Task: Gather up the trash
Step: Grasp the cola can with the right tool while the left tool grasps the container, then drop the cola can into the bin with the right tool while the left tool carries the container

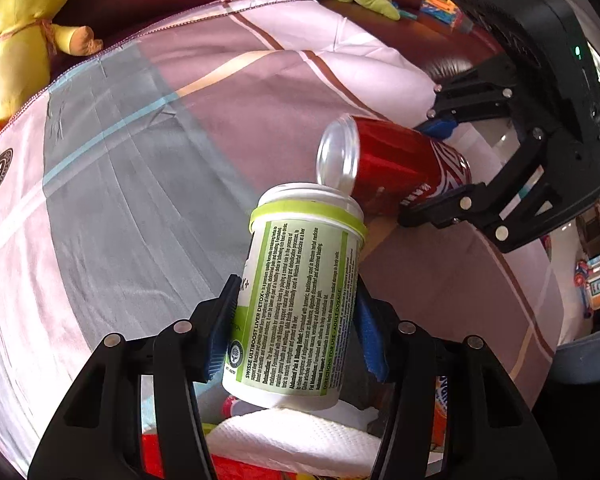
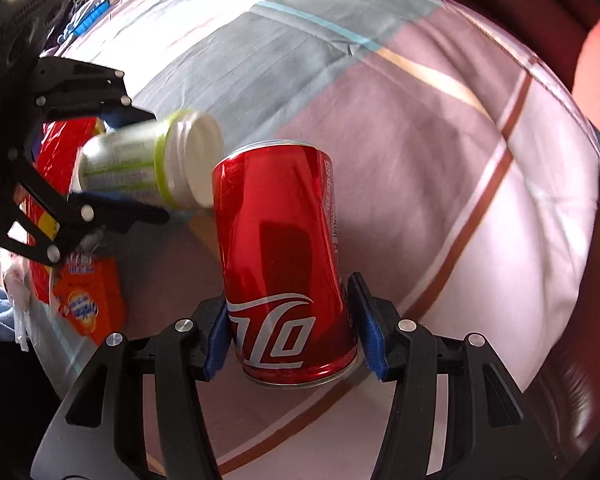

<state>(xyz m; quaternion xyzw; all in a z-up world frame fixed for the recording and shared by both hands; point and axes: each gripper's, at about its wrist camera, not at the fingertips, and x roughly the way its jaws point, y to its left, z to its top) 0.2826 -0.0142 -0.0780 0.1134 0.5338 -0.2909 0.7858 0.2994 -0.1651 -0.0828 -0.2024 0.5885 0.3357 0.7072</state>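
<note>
You hold 2 pieces of trash at once, 1 in each gripper, both lifted clear of the bedding, so you can carry them off together. The red can [image 2: 288, 256] sits clamped in your right gripper [image 2: 296, 328], its blue pads pressing the lower body on either side where the wall is straight, which suits thin, slick aluminium that would dent or slide under a grip near the rim. The supplement bottle [image 1: 300, 300] is pinched the same way in your left gripper [image 1: 296, 332], the pads closed on its labelled midsection below the white cap. Its plastic looks rigid and the paper label gives some friction. The 2 cylinders nearly touch, the can's silvery concave base close to the cap, so I judge they could knock together.

Below spreads a smooth, faintly wrinkled quilt [image 1: 140, 160] in grey, pink and white blocks. More litter lies under your left gripper: a soft white paper towel [image 1: 300, 436] and an orange packet [image 2: 88, 304]. A plush yellow duck [image 1: 24, 36] rests at the quilt's far edge.
</note>
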